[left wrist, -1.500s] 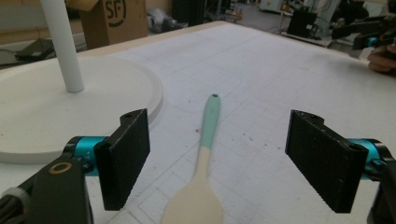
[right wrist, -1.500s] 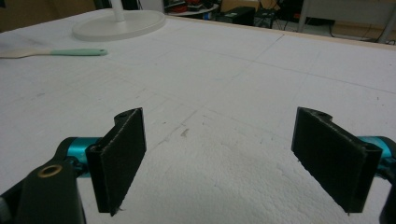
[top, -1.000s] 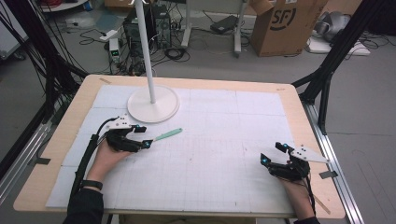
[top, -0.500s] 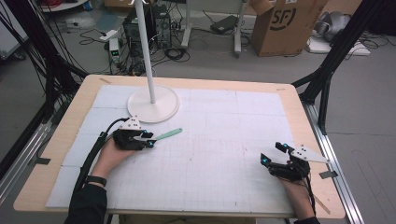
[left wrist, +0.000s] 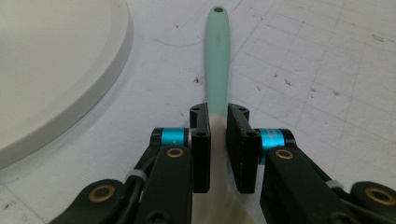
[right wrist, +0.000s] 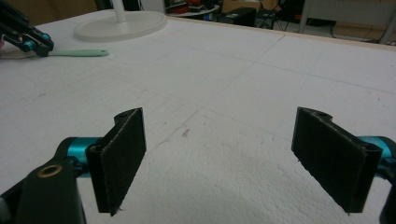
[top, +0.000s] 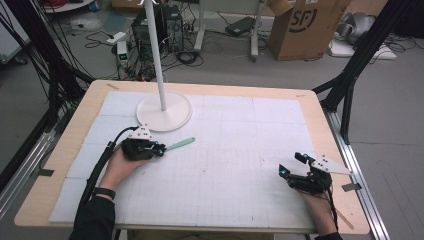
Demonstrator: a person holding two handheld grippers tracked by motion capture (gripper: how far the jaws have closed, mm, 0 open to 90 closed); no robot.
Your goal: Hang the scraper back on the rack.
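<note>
Left gripper (left wrist: 218,128) pinching spatula (left wrist: 218,56) near its pale blade.
Handle, pointing to 12 o'clock, is looking light and stiff; right gripper (right wrist: 233,156) is resting spread.

Toward the upper left of my table (top: 310,107) stands a white lamp stand: its round base (top: 164,111) lies flat on the white gridded mat (top: 240,150), and its thin pole (top: 156,55) rises straight past the top of the frame. On the floor beyond the far edge, a brown cardboard box (top: 300,25) sits at upper right. A power strip (top: 121,50) and tangled cables (top: 190,50) lie at upper left centre.
</note>
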